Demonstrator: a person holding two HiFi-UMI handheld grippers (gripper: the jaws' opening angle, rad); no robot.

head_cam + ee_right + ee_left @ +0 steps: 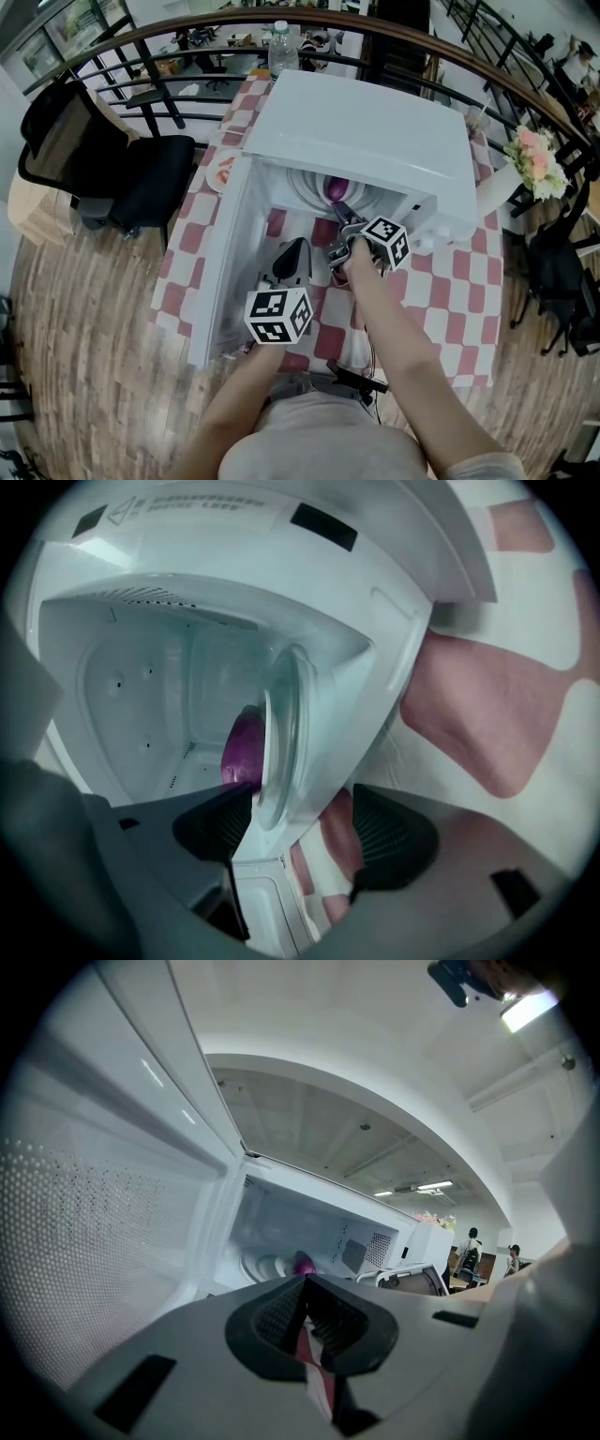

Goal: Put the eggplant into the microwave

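Note:
The white microwave [356,131] stands on the checkered table with its door [220,262] swung open to the left. The purple eggplant [336,187] lies inside on the glass turntable [281,742], with nothing gripping it. My right gripper [343,223] is at the cavity mouth, just short of the eggplant [242,747]. It is open, and only the turntable rim and the microwave's front edge show between its pads [394,836]. My left gripper [291,258] hangs lower, beside the open door, shut and empty. From the left gripper view [314,1335] the eggplant [303,1263] shows deep in the cavity.
A water bottle [282,47] stands behind the microwave and a plate [223,171] lies left of it. A flower bunch [534,155] sits at the table's right. A black chair [112,159] and a curved railing [141,56] stand to the left. People [469,1251] stand far off.

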